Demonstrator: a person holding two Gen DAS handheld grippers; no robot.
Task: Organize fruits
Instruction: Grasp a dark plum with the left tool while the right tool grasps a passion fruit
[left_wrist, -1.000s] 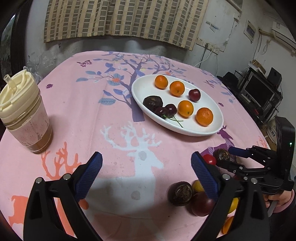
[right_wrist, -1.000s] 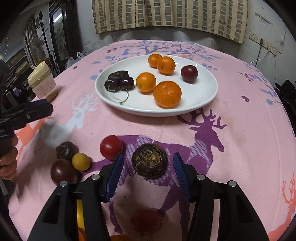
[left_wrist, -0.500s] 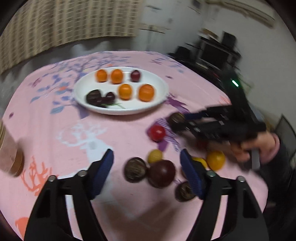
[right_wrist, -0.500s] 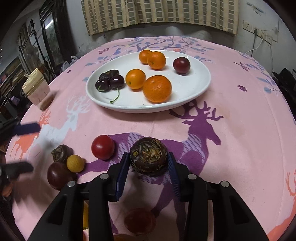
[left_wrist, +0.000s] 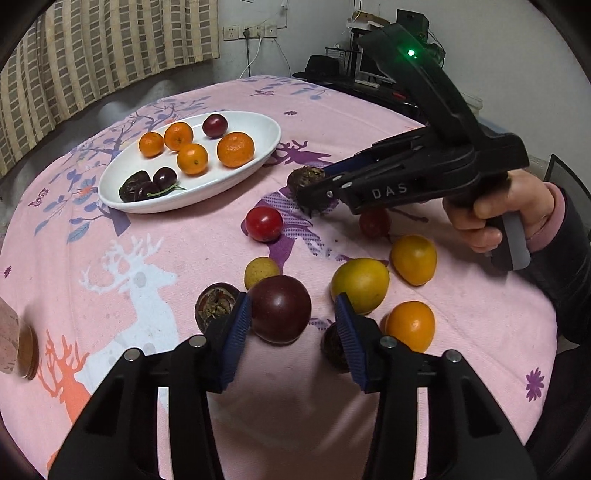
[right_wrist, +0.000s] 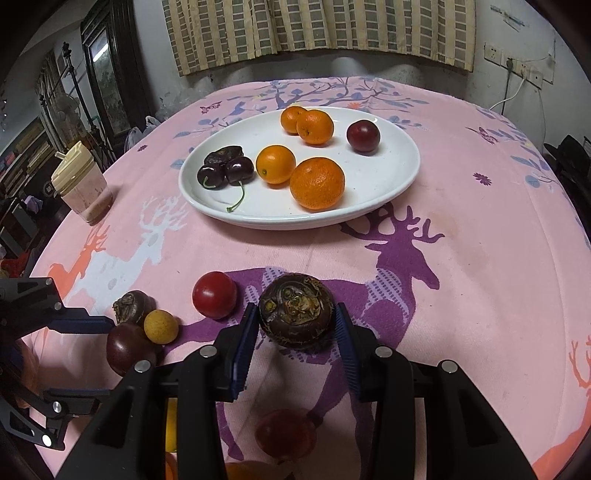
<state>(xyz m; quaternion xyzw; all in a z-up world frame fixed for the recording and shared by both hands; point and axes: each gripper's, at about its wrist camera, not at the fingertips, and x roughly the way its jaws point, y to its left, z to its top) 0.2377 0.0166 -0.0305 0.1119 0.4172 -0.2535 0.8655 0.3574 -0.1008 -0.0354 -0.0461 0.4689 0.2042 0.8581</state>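
Note:
A white oval plate (left_wrist: 258, 125) (right_wrist: 399, 173) holds several oranges, a dark plum and cherries. My right gripper (right_wrist: 295, 321) is shut on a brown water chestnut (right_wrist: 297, 315), also seen in the left wrist view (left_wrist: 304, 177), and holds it above the cloth. My left gripper (left_wrist: 293, 319) is open around a dark purple plum (left_wrist: 280, 314) (right_wrist: 123, 349); its left pad touches the plum, the right pad stands apart. Loose fruit lies nearby: a red tomato (left_wrist: 264, 223) (right_wrist: 214, 299), a small yellow fruit (left_wrist: 260, 271) (right_wrist: 160, 326), another water chestnut (left_wrist: 214, 304) (right_wrist: 131, 306).
Yellow and orange fruits (left_wrist: 360, 284) (left_wrist: 413, 258) (left_wrist: 410, 325) and a red fruit (left_wrist: 375, 223) lie on the pink cloth right of my left gripper. A lidded drink jar (right_wrist: 83, 184) stands at the table's left edge. The person's hand (left_wrist: 502, 206) holds the right gripper.
My left gripper swung right, moved in over the loose fruit and narrowed around the dark plum. My right gripper closed onto the water chestnut and lifted it slightly.

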